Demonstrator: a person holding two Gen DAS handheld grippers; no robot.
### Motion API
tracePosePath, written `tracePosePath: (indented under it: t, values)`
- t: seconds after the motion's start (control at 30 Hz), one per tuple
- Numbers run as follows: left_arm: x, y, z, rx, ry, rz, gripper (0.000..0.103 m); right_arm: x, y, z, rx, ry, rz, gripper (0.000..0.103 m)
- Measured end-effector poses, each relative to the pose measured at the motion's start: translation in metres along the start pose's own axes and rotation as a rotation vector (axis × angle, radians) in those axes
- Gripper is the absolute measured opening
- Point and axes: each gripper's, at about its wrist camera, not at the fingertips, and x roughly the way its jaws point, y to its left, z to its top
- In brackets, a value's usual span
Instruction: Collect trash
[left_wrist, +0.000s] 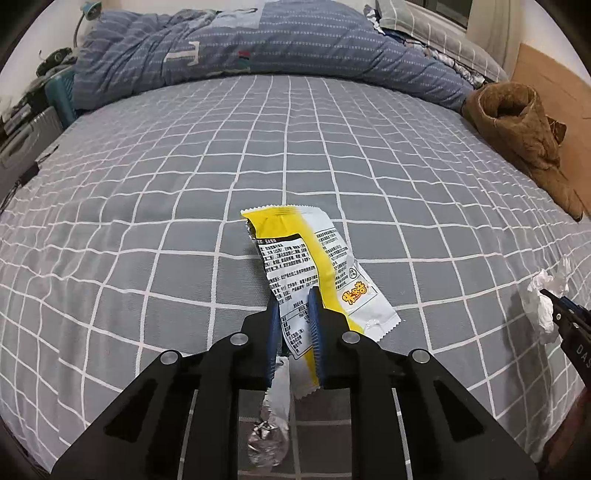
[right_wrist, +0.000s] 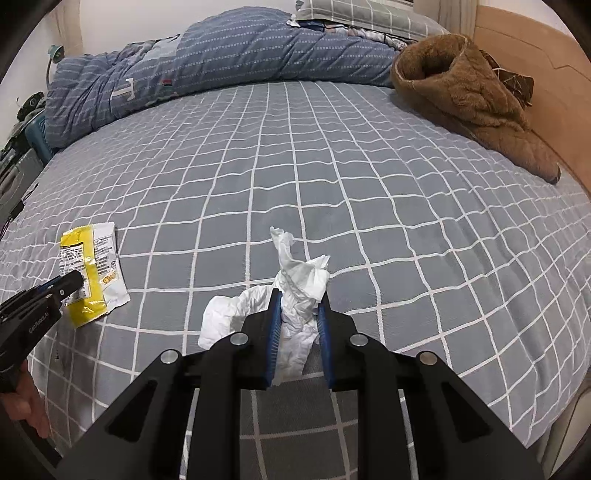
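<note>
A yellow and white snack wrapper lies on the grey checked bed sheet. My left gripper is shut on the wrapper's near end. A crumpled silver foil piece shows below its jaws. My right gripper is shut on a crumpled white tissue. The right wrist view shows the wrapper and the left gripper at the left. The left wrist view shows the tissue and the right gripper at the far right.
A bunched blue quilt lies along the far side of the bed. A brown fleece garment lies at the far right by the wooden headboard. Cluttered furniture stands past the left edge.
</note>
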Motion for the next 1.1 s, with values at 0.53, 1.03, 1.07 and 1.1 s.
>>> tracePosePath:
  t: [0.53,1.03,1.07,1.1]
  values:
    - [0.040,-0.023,0.010,-0.054,0.043,0.109,0.091,0.014,-0.001,-0.004,-0.014,0.015,0.025,0.018]
    - [0.041,-0.050,0.005,0.002,0.026,0.107,0.058,0.021,-0.005,-0.006,-0.015,0.025,0.052,0.018]
    - [0.040,-0.052,0.005,0.008,0.024,0.103,0.052,0.020,-0.006,-0.007,-0.014,0.025,0.053,0.018]
    - [0.039,-0.053,0.004,0.014,0.021,0.098,0.040,0.020,-0.006,-0.007,-0.012,0.025,0.054,0.018]
